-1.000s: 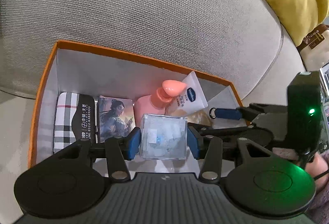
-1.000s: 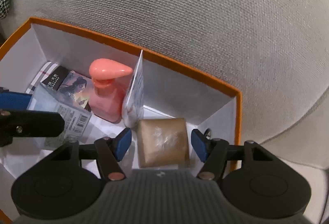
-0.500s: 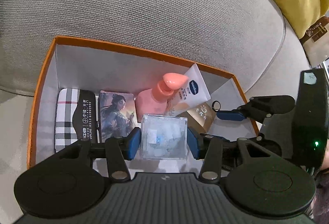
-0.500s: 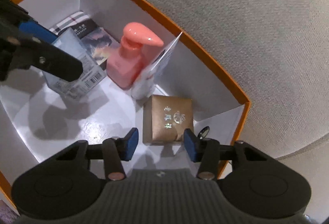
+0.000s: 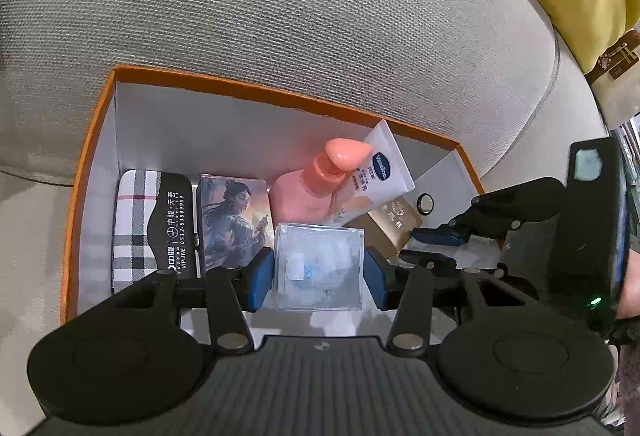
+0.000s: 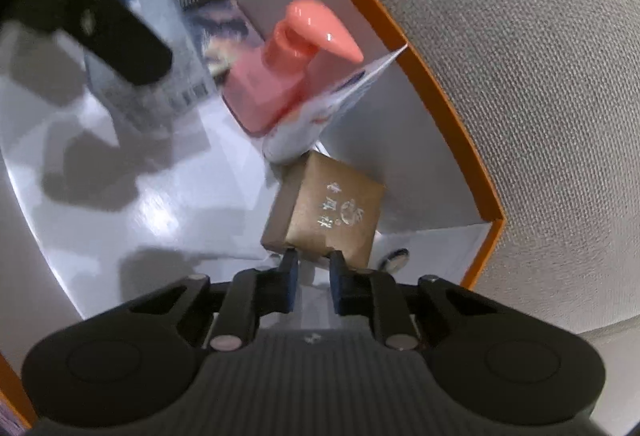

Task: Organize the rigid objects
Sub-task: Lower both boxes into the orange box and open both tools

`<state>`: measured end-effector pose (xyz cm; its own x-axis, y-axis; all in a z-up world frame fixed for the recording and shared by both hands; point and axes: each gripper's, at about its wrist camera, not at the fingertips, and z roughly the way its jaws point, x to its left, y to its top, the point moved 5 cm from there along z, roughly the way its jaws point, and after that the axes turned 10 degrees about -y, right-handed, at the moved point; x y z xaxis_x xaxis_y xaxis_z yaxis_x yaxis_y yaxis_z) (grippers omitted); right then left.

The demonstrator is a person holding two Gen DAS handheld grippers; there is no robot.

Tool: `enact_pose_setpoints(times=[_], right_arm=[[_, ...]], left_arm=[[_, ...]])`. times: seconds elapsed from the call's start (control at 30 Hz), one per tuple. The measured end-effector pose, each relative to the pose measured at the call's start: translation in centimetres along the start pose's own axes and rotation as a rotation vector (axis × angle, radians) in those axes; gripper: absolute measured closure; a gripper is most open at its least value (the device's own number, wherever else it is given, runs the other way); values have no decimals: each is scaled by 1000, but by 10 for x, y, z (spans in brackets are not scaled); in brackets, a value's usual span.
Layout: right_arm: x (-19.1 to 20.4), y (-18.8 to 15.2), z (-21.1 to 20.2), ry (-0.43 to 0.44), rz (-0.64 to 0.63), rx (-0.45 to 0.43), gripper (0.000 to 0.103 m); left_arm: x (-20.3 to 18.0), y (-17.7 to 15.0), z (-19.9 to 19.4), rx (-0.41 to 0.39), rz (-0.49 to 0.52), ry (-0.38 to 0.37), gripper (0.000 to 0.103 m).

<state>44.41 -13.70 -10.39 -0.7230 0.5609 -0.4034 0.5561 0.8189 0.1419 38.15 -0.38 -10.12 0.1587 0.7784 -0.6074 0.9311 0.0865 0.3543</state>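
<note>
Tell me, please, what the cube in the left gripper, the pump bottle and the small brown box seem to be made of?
Cube: clear hard plastic, probably; see-through walls, sharp edges.
Pump bottle: glossy pink plastic; highlights on the nozzle.
Brown box: matte card, likely, with shiny foil lettering.

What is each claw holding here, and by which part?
Left claw: clear plastic box, gripped by its two sides. Right claw: closing, nothing between its pads.

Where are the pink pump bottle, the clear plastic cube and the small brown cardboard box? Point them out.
pink pump bottle [image 5: 298, 197], left wrist view, on its body
clear plastic cube [image 5: 320, 268], left wrist view, front face
small brown cardboard box [image 6: 334, 213], right wrist view, printed top
</note>
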Motion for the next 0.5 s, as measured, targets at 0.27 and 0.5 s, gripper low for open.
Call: enact_pose_setpoints(times=[0.27, 0.5], right_arm=[[-25, 9, -5, 99, 285, -22, 99], [-33, 4, -15, 77, 392, -37, 99]], left_arm=[[1, 0, -1, 2, -4, 18, 48], [-3, 2, 11, 19, -40, 10, 48]])
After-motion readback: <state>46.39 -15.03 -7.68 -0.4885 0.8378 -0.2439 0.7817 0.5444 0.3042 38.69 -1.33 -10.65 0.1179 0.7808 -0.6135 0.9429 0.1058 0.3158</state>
